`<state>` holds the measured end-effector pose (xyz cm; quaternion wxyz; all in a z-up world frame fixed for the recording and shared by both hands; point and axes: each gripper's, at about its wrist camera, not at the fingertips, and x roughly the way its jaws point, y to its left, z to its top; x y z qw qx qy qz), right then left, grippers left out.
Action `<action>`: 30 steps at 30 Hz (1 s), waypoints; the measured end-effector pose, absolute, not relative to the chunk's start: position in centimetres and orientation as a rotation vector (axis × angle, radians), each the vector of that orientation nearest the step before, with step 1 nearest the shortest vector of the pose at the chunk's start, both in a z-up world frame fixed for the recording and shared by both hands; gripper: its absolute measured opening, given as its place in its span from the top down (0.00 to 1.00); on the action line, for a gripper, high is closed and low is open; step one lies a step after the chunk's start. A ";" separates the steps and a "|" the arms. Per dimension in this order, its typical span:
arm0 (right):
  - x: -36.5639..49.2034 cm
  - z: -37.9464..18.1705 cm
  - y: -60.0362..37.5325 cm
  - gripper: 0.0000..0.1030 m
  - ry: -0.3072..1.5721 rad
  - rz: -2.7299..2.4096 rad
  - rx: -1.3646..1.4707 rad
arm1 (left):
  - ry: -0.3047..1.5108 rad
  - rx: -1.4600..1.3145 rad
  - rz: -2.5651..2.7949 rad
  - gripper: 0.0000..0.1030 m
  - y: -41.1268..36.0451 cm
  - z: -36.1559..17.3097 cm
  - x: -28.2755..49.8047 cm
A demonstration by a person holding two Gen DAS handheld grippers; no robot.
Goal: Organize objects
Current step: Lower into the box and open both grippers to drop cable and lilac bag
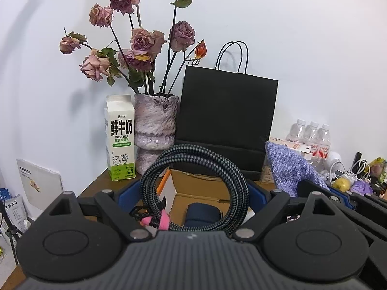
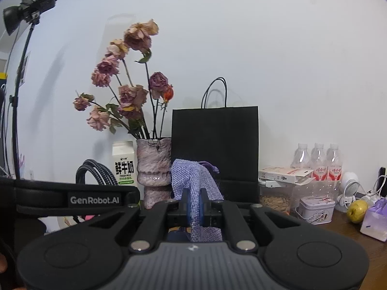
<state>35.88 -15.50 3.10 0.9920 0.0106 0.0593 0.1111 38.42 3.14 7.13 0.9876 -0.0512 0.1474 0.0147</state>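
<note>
Braided black-and-grey cable [image 1: 196, 188], coiled and bound with a pink tie [image 1: 162, 220], sits between the wide-spread jaws of the left gripper [image 1: 193, 193]; its blue-lined fingers [image 1: 125, 193] stand apart on either side of the coil, and contact with the cable cannot be confirmed. Below the coil is an open cardboard box [image 1: 200, 188] with a dark navy item [image 1: 203, 215] inside. Right gripper [image 2: 193, 207] is clamped on a purple knit pouch [image 2: 193, 181], which sticks up above the fingers and hangs down behind them; same pouch shows at right in the left wrist view. Behind on the wooden table [image 2: 358, 236]: milk carton [image 1: 120, 137] just beside a mottled pink vase [image 1: 154, 130] of dried roses [image 1: 142, 41], black paper bag [image 1: 227, 111] against the wall. Further right: three water bottles [image 2: 316, 162], flat white carton [image 2: 283, 174], clear container of seeds [image 2: 275, 200], small tin [image 2: 316, 209], yellow-green fruit [image 2: 356, 209], purple tissue pack [image 2: 375, 222], white fan [image 2: 350, 186] with cables. Light on a stand [image 2: 31, 2] at far left.
</note>
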 end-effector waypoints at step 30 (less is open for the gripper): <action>46.2 -1.4 -17.1 0.94 0.303 0.104 0.015 | 0.381 -0.031 -0.032 0.12 1.3 3.8 49.4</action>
